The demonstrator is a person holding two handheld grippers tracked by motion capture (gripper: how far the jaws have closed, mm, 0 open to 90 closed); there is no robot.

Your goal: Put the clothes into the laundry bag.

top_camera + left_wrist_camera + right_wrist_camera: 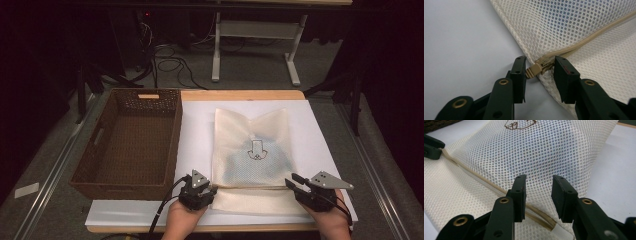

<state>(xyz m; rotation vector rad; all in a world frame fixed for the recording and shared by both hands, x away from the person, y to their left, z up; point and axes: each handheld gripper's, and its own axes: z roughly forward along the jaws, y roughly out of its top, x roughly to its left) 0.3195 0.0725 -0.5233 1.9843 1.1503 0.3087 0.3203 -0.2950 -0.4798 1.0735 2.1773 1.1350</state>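
A cream mesh laundry bag [252, 150] lies flat on the white sheet covering the table [200, 130]. Its zipper pull [534, 70] sits between the left gripper [539, 67] fingers, which stand slightly apart, not pressing it. At the bag's five o'clock corner the right gripper [537, 187] fingers hover narrowly apart over the mesh. A wicker basket [100, 170] stands at nine o'clock.

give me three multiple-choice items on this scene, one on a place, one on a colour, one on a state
1. The wicker basket sits where?
A. left of the mesh laundry bag
B. right of it
C. on it

2. The zipper pull is what colour?
A. red
B. beige
C. black

3. The left gripper jaws are:
A. clamped on the pull
B. apart, pull between them
C. inside the basket

Answers: 1 A, the high view shows the basket at the left. 2 B, it matches the tan zipper. 3 B, there are gaps beside the pull.
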